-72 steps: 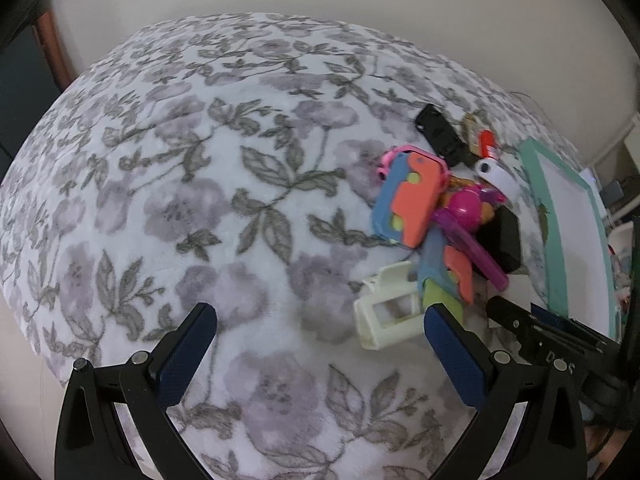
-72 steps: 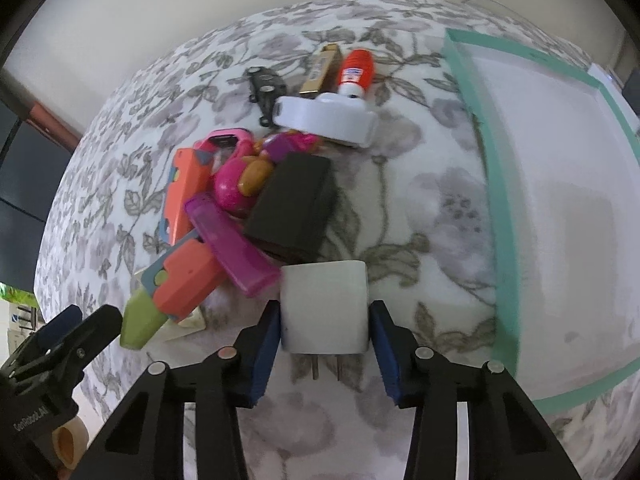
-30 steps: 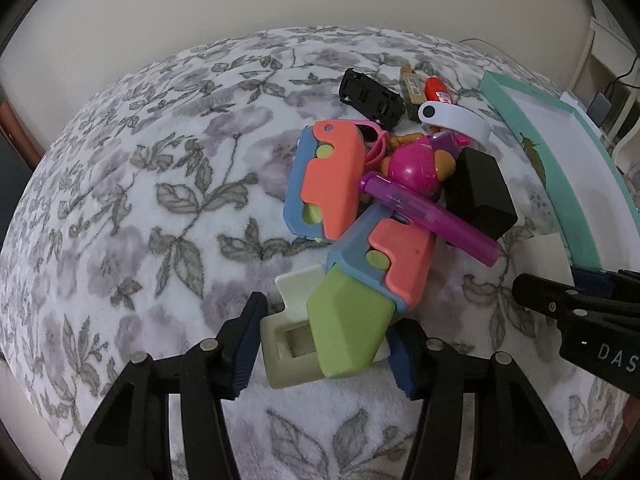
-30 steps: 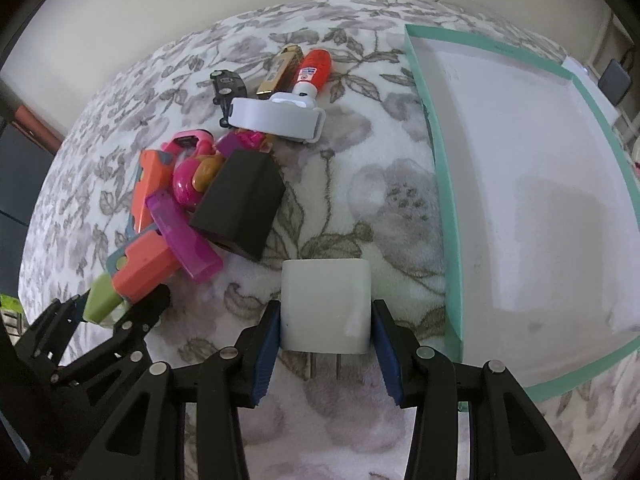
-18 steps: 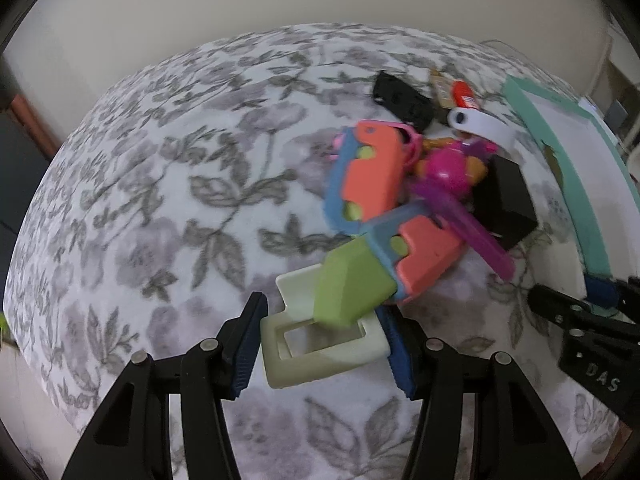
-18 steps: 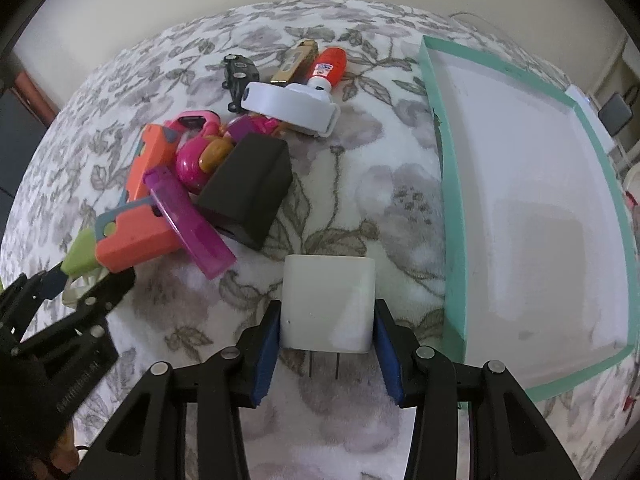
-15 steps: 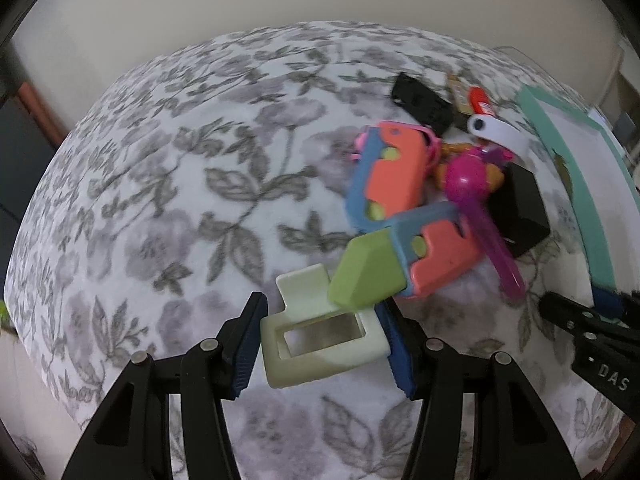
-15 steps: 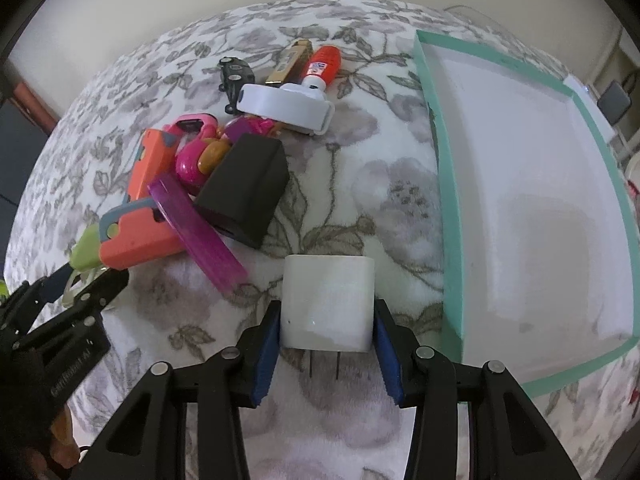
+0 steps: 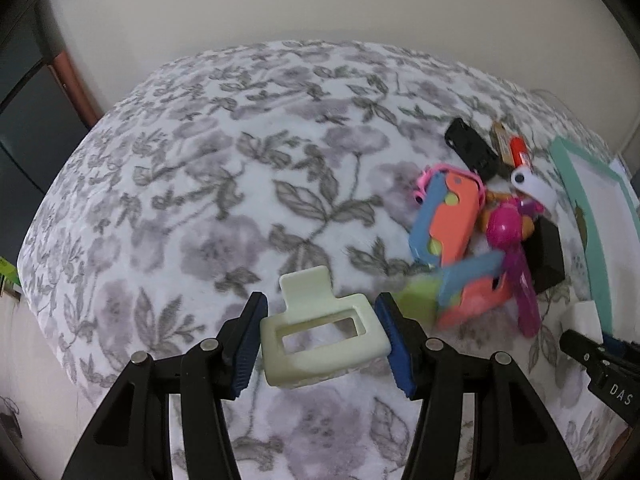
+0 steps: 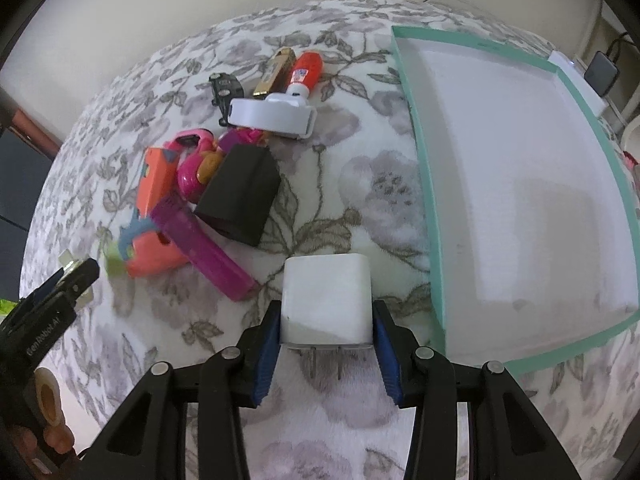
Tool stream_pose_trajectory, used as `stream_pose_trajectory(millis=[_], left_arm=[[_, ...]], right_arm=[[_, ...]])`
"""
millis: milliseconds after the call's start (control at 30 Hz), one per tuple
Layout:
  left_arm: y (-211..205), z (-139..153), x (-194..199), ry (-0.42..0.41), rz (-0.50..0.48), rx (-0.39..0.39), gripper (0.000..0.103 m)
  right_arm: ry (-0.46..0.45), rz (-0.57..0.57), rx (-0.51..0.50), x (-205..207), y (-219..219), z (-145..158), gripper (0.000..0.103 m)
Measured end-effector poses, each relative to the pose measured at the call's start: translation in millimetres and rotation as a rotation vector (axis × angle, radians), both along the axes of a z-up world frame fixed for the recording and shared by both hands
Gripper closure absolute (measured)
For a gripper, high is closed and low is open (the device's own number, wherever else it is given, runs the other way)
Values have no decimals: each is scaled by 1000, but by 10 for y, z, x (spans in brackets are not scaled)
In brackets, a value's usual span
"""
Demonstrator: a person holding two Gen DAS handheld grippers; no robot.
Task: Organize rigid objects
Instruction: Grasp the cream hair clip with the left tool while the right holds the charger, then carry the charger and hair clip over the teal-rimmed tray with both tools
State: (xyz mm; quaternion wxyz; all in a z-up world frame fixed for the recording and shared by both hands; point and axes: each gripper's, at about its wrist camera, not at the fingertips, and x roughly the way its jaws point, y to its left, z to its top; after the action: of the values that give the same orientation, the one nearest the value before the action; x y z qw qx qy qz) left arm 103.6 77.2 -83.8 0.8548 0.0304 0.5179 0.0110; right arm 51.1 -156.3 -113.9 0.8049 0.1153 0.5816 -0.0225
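Right wrist view: the right gripper has its jaws clamped on a white plug adapter beside the teal-rimmed tray's near-left corner, while the left gripper grips a cream plastic frame above the floral blanket. Both pickups look complete; next, probably carrying each into the tray.

Cream rectangular frame piece clamped in left gripper above floral cloth
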Motion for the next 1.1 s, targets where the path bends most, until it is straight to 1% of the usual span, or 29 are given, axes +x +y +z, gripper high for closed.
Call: stream_pose_trajectory(millis=[133, 267, 433, 533, 700, 800, 900, 1000, 1100], left_arm=[[49, 104, 10, -16, 16, -7, 46], [5, 222, 26, -32, 6, 4, 46], [-179, 395, 46, -57, -35, 25, 46], [-326, 487, 64, -58, -66, 20, 46], [-686, 608, 114, -53, -129, 29, 46], [-976, 676, 151, -60, -178, 54, 46], [-1261, 675, 205, -57, -216, 92, 46], [-1543, 629, 243, -41, -255, 95, 46], [-1792, 621, 279, -43, -292, 99, 46]], right_arm=[[-17, -9, 4, -50, -39, 68, 57], [-56, -17, -5, -61, -33, 170, 57], [-104, -29, -12, -87, -89, 296, 57], [-131, -49, -12, -12, -94, 343, 57], [-170, -116, 19, 7, -298, 435, 57], [-184, -169, 30, 32, -480, 457, 57], [-189, -212, 27, 40, -646, 452, 57], [-184, -240, 13, 52, -823, 408, 57], [-183, -256, -21, 63, -1003, 391, 57]])
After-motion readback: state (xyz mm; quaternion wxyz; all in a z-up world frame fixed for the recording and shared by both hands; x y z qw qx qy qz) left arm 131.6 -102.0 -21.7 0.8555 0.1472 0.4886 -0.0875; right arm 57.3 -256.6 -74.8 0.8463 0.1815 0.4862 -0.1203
